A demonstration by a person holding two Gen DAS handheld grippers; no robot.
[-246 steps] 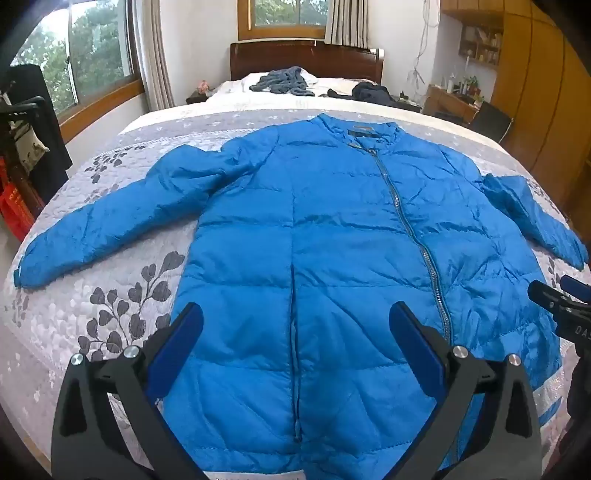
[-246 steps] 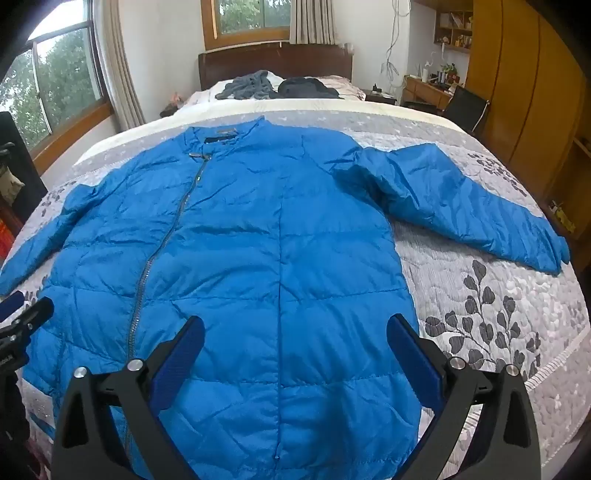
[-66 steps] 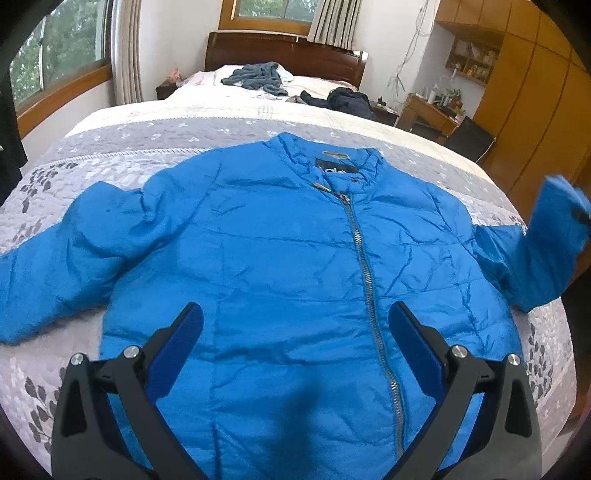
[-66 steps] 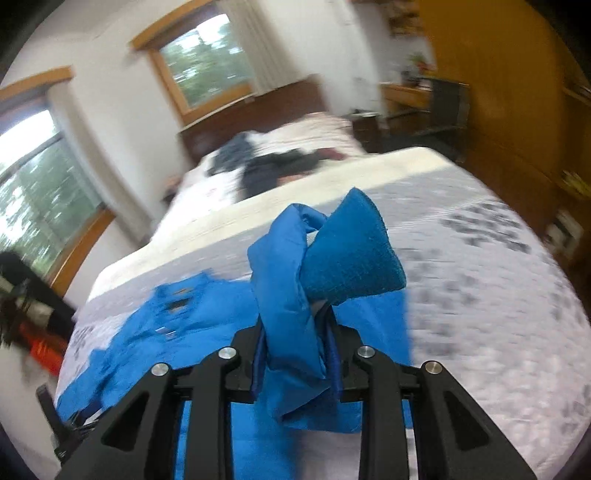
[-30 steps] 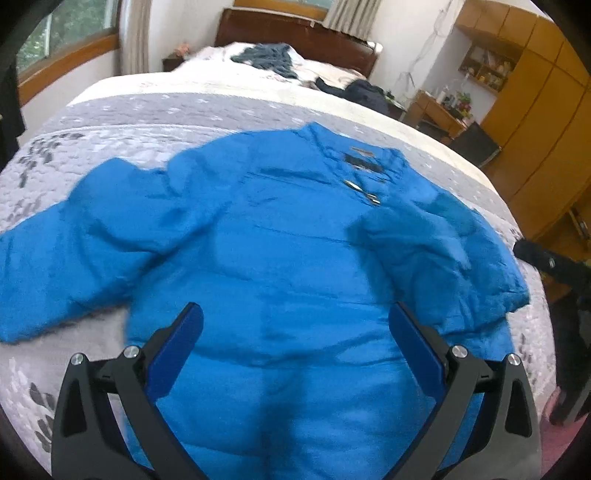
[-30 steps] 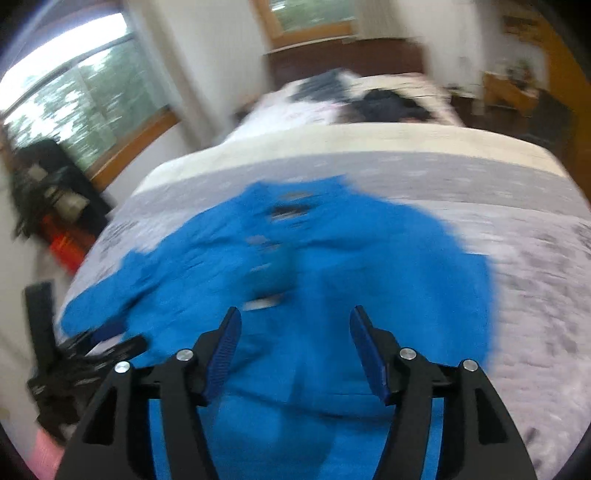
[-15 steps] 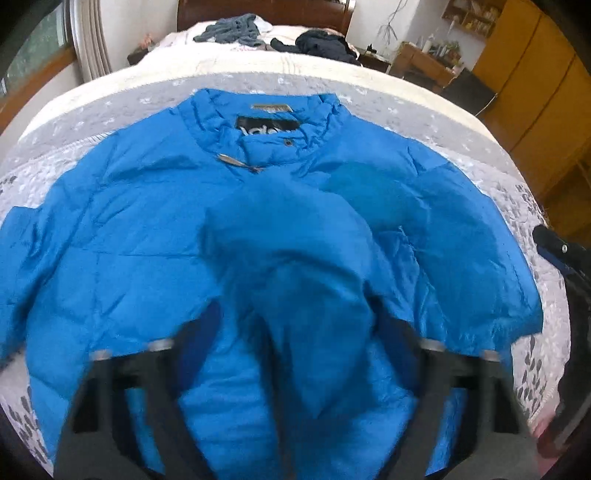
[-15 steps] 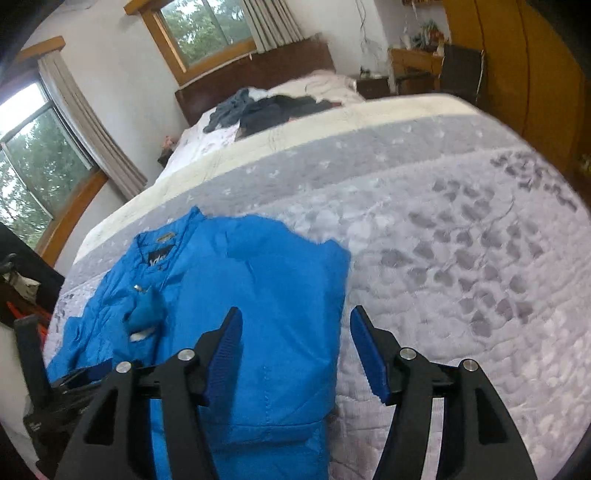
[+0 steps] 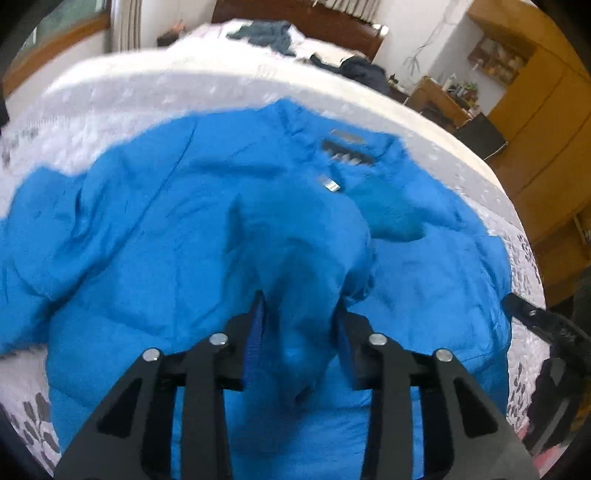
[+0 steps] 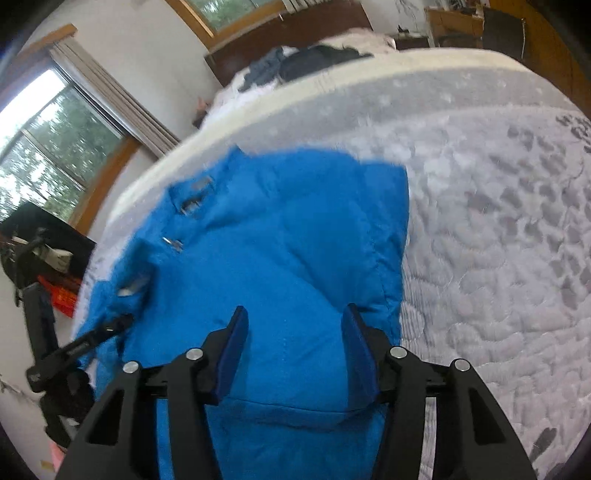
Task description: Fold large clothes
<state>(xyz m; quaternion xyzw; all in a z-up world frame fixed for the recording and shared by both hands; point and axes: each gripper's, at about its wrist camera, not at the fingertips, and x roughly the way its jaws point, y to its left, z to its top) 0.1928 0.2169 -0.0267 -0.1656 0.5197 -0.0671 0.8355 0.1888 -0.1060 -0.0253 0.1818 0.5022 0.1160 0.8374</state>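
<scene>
A bright blue quilted puffer jacket lies front-up on a bed covered with a grey-and-white quilted bedspread printed with pebble and leaf shapes. Its collar, with a dark label inside, points toward the dark wooden headboard, where a heap of dark and grey clothes rests on the pillows.

The left tool has its blue-padded fingers drawn in close on a bunched fold of the jacket's blue fabric, a sleeve portion that rises between them and drapes forward over the jacket's chest. The picture is blurred, but the cloth fills the gap between the pads. In the left wrist view the other sleeve already lies folded across the chest, its darker cuff near the collar.

The right tool hangs over the jacket's side nearest the bare bedspread, its fingers apart, with only flat blue fabric showing between them; nothing is gripped. In this view the jacket's edge on that side runs straight, the bedspread beyond it uncovered.

A window with striped curtains stands to one side of the bed, and yellow-brown wooden cupboards to the other.
</scene>
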